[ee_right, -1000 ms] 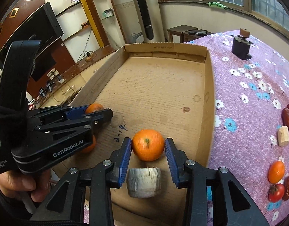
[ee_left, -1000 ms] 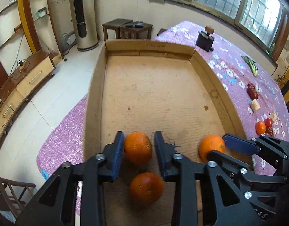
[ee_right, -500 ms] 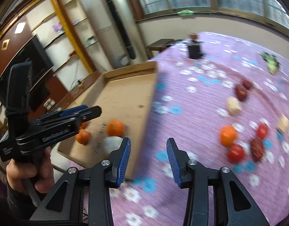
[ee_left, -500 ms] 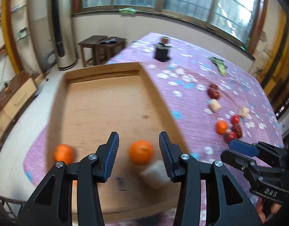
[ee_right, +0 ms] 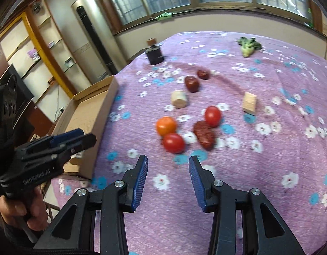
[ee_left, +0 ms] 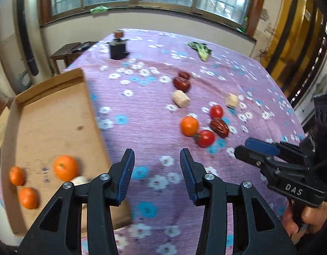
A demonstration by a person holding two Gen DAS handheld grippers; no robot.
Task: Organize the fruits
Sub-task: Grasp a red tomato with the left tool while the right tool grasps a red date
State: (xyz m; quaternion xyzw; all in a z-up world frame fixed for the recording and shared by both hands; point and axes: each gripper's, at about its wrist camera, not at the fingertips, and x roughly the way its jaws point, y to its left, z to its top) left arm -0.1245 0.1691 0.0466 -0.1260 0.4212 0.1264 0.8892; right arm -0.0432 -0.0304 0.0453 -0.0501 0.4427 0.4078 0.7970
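A cardboard tray (ee_left: 46,110) lies at the left of the purple flowered cloth and holds three oranges (ee_left: 65,167) and a pale cylinder (ee_left: 80,179). On the cloth lie one orange (ee_right: 166,125), two tomatoes (ee_right: 173,142), dark red fruits (ee_right: 204,135) and pale blocks (ee_right: 179,99). My left gripper (ee_left: 156,163) is open and empty above the cloth beside the tray's right wall. My right gripper (ee_right: 168,171) is open and empty, just short of the near tomato.
A black box with a cork on top (ee_right: 154,53) and a green vegetable (ee_right: 248,46) sit at the far side of the table. The tray's edge (ee_right: 103,114) is at the left. A cabinet and shelves stand beyond the table.
Both grippers have left the tray and swung right over the cloth. The oranges and the cylinder stay in the tray. Both grippers are open throughout.
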